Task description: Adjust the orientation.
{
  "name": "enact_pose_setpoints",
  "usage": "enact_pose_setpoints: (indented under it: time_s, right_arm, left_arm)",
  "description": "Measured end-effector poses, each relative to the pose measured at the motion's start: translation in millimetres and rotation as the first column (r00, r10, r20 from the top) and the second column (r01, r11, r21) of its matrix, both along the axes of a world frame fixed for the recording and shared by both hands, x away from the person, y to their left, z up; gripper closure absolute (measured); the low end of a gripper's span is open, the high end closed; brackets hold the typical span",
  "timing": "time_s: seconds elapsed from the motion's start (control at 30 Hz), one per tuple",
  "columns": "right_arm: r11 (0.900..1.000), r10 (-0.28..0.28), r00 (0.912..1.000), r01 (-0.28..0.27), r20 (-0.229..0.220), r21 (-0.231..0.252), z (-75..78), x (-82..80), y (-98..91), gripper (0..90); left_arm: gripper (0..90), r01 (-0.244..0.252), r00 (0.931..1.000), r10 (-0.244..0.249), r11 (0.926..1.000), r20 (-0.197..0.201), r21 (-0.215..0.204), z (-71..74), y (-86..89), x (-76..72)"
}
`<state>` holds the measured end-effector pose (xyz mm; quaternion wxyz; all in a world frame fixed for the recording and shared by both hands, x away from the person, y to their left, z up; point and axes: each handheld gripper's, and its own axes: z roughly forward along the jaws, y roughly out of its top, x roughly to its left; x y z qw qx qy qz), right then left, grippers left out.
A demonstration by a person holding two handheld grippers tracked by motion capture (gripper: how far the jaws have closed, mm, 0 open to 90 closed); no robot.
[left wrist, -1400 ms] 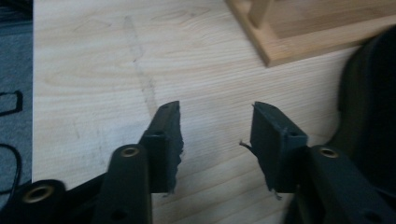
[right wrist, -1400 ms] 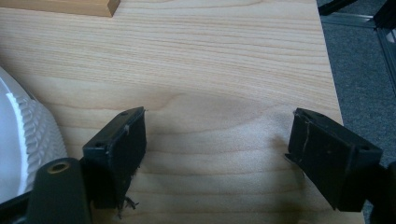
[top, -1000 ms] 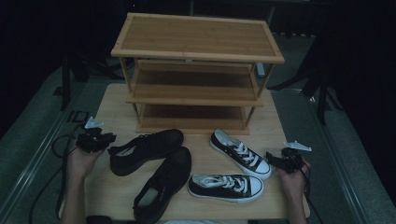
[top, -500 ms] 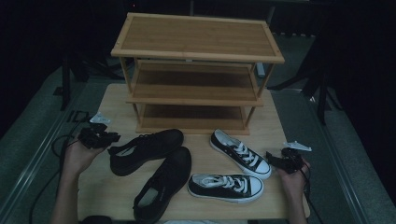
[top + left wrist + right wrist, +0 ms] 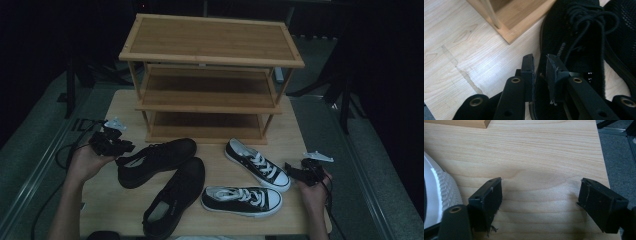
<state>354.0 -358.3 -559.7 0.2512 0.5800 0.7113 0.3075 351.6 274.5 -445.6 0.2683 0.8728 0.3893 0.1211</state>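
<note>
**Left gripper at the heel of the all-black shoe**

A pale wooden table [image 5: 125,210] in a dim room carries a bamboo shoe rack [image 5: 210,75] at the back. At far left, the left gripper [image 5: 539,65] has its jaws narrowly apart astride the heel rim of the black shoe [image 5: 157,160]; they have just been opening, and whether the pads press the rim I cannot tell. For a sound lift, the collar should sit deep between the fingers [image 5: 527,67] before closing firmly, with the laces kept clear. Rightward lie a second black shoe [image 5: 175,200], then two black-and-white sneakers [image 5: 242,199]. At far right, the right gripper [image 5: 540,195] hovers wide open over bare wood, one sneaker's white toe just beside its left finger.
</note>
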Motion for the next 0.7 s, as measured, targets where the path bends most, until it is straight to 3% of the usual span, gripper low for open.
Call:
enact_pose_setpoints:
  time_s: [0.3,0.7]
  right_arm:
    - [1.0,0.001,1.0,-0.001,0.0,0.0,0.0,0.0,0.0,18.9]
    - [1.0,0.001,1.0,-0.001,0.0,0.0,0.0,0.0,0.0,18.9]
  left_arm:
    - [76.0,0.045,0.9988,-0.045,0.9988,-0.018,0.018,10.2,-7.5,-2.1]
    - [75.1,0.101,0.9935,-0.097,0.9917,-0.06,0.079,13.2,-22.9,-1.6]
